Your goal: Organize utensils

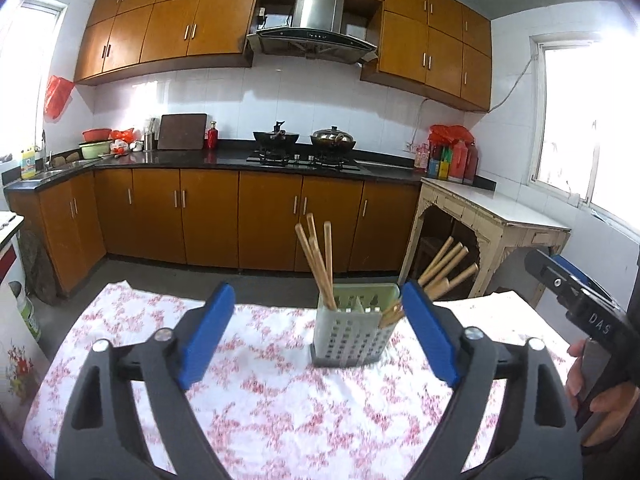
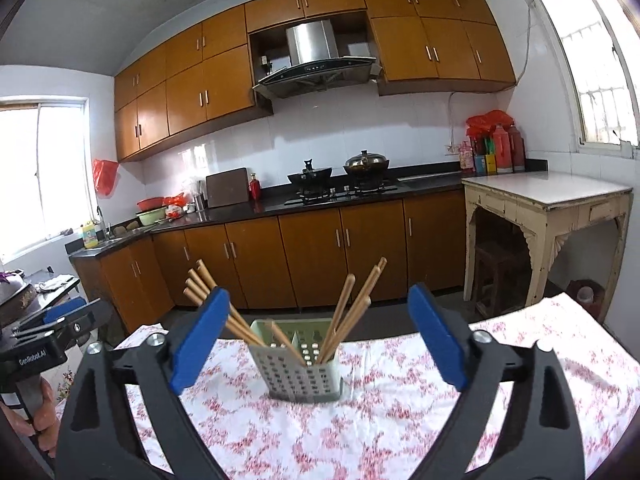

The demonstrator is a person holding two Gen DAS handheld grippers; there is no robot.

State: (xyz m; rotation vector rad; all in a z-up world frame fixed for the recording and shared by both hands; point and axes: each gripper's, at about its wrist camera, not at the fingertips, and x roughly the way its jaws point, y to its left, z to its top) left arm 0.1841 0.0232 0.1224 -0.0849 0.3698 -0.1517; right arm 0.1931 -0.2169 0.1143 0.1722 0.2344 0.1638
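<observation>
A grey-green perforated utensil holder stands upright on the floral tablecloth. Wooden chopsticks stick out of its compartments, some leaning left, some right. My left gripper is open and empty, its blue pads on either side of the holder, short of it. My right gripper is open and empty, also framing the holder from a short way back. The right gripper's body shows at the right edge of the left wrist view; the left gripper's body shows at the left of the right wrist view.
A worn cream side table stands beyond the table to the right. Kitchen counter with stove, pots and bottles runs along the far wall. The tablecloth's far edge lies just behind the holder.
</observation>
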